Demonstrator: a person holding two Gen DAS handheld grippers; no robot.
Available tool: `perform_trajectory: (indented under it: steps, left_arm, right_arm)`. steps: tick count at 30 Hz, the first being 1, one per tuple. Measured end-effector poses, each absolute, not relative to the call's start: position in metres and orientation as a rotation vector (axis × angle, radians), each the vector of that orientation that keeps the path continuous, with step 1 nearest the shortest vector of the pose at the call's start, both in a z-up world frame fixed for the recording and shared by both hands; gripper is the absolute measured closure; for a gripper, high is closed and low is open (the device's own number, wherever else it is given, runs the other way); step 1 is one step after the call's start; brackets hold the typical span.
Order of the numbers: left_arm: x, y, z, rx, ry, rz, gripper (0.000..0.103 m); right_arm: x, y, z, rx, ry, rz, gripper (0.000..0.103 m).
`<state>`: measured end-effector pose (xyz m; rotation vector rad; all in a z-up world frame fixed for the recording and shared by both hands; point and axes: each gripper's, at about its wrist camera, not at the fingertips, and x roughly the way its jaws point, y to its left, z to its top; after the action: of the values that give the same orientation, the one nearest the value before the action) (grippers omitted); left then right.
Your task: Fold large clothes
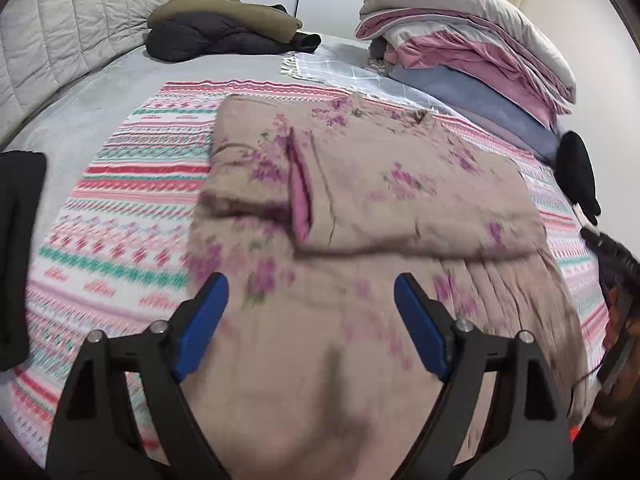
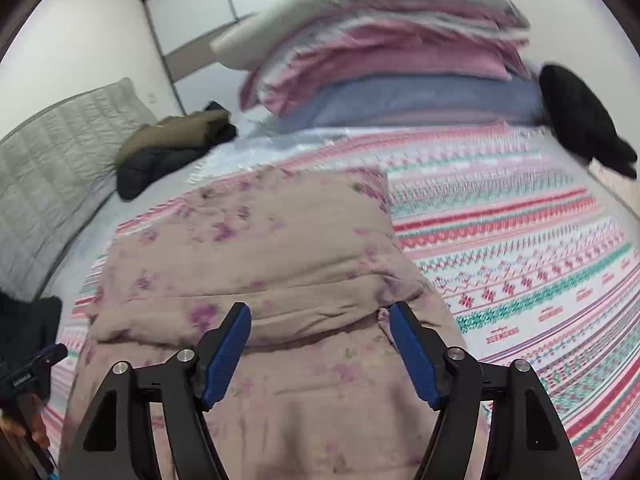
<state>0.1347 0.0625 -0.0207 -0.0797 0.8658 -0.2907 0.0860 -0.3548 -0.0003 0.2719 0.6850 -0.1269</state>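
A large mauve padded garment with purple flowers lies partly folded on a striped patterned blanket on the bed. Its far part is folded into a thick slab, and the near part spreads flat toward me. My left gripper is open and empty, hovering over the near flat part. My right gripper is open and empty, just above the near edge of the folded slab in the right wrist view. The right gripper's body shows at the right edge of the left wrist view.
A stack of folded quilts and bedding sits at the far right of the bed. A dark and olive jacket pile lies at the far left. A quilted headboard runs along the left. A black item lies at the right.
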Motion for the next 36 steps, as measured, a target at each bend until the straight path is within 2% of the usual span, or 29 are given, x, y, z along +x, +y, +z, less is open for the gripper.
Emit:
perform_trajectory:
  steps: [2, 9, 14, 22, 31, 36]
  left_arm:
    - [0.118, 0.074, -0.016, -0.058, 0.869, -0.271, 0.012]
    - [0.067, 0.117, -0.017, -0.073, 0.872, -0.222, 0.005]
    - [0.052, 0.145, -0.044, -0.155, 0.948, -0.230, 0.005]
    - [0.037, 0.167, -0.082, -0.093, 1.058, -0.294, 0.005]
    - [0.034, 0.204, -0.116, -0.383, 1.138, -0.473, 0.005]
    - [0.032, 0.194, -0.120, -0.383, 1.171, -0.562, 0.005]
  right_arm:
    - [0.066, -0.345, 0.011, 0.255, 0.651, -0.101, 0.020]
    - [0.003, -0.346, 0.008, 0.269, 0.712, 0.029, 0.019]
    - [-0.031, -0.366, -0.013, 0.320, 0.784, 0.064, 0.019]
    - [-0.076, -0.412, -0.072, 0.420, 0.906, 0.027, 0.019]
    - [-0.096, -0.431, -0.111, 0.560, 0.953, 0.085, 0.019]
    - [-0.091, -0.424, -0.114, 0.559, 0.938, 0.103, 0.018]
